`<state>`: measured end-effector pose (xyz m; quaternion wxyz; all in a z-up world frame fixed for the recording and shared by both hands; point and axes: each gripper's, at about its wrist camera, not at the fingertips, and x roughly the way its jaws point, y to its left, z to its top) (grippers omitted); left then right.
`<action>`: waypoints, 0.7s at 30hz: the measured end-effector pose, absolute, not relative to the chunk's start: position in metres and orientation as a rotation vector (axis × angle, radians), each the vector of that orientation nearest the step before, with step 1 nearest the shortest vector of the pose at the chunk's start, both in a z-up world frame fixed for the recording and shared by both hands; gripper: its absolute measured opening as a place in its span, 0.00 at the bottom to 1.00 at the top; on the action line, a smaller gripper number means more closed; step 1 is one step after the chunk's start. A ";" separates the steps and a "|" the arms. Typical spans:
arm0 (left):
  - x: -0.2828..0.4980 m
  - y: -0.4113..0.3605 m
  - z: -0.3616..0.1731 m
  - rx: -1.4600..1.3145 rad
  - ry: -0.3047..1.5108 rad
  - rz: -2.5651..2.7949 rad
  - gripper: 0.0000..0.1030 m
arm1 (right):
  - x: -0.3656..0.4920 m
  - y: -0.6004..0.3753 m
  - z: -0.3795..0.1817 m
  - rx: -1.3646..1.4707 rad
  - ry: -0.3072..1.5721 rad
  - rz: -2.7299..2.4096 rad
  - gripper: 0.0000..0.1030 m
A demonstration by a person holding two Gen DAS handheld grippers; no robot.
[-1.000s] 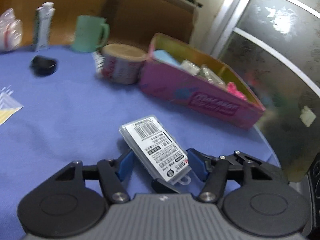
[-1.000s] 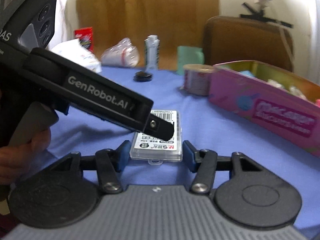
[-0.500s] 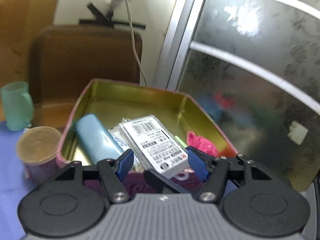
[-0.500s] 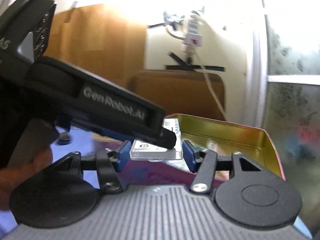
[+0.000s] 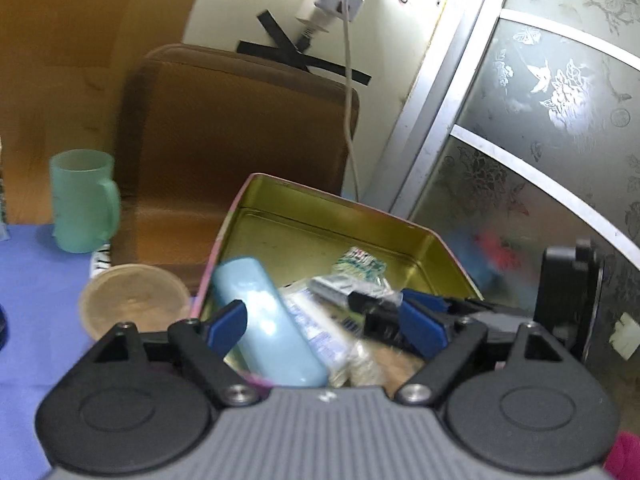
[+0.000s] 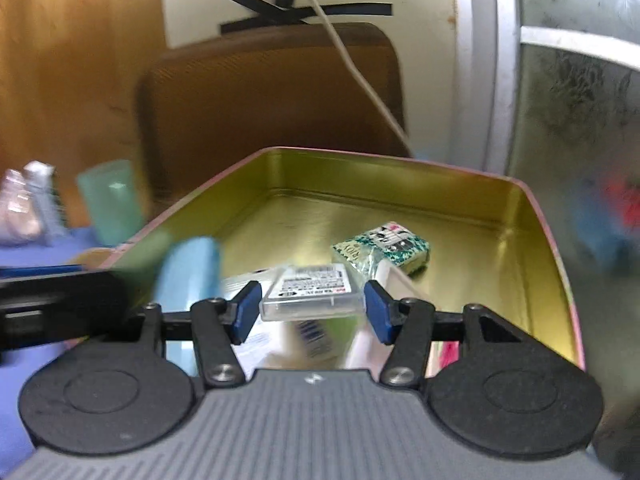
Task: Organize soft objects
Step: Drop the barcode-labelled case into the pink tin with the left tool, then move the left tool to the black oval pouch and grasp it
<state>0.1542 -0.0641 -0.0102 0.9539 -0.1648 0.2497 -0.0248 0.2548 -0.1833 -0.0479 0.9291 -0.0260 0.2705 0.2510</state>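
Note:
A pink tin with a gold inside (image 5: 332,220) (image 6: 460,240) stands on the blue cloth. In it lie a light blue case (image 5: 268,328) (image 6: 188,272), white packets (image 5: 320,332) and a green patterned packet (image 6: 382,246) (image 5: 360,260). My right gripper (image 6: 310,308) is over the tin with a clear plastic labelled case (image 6: 312,292) between its blue pads; the pads look slightly apart from it. My left gripper (image 5: 324,320) is open and empty over the tin's near end. The right gripper's body (image 5: 568,292) shows at the right of the left wrist view.
A green mug (image 5: 84,200) (image 6: 112,200) and a round tub with a tan lid (image 5: 134,300) stand left of the tin. A brown chair back (image 5: 240,140) is behind it. A frosted glass door (image 5: 540,160) is to the right.
Both grippers carried the clear case from the table to above the tin. The left gripper has opened and let go of the case; it now sits only in the right gripper.

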 end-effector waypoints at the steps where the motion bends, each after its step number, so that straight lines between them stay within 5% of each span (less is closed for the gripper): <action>1: 0.146 -0.061 -0.012 -0.322 0.503 -0.045 0.84 | 0.251 -0.185 -0.048 -0.034 0.544 0.515 0.58; 13: 0.057 -0.030 -0.051 -0.177 0.559 -0.008 0.84 | 0.141 -0.193 -0.047 0.056 0.266 0.649 0.61; 21: 0.017 0.034 -0.084 -0.161 0.666 0.294 0.84 | 0.110 -0.150 -0.073 0.000 0.383 0.839 0.60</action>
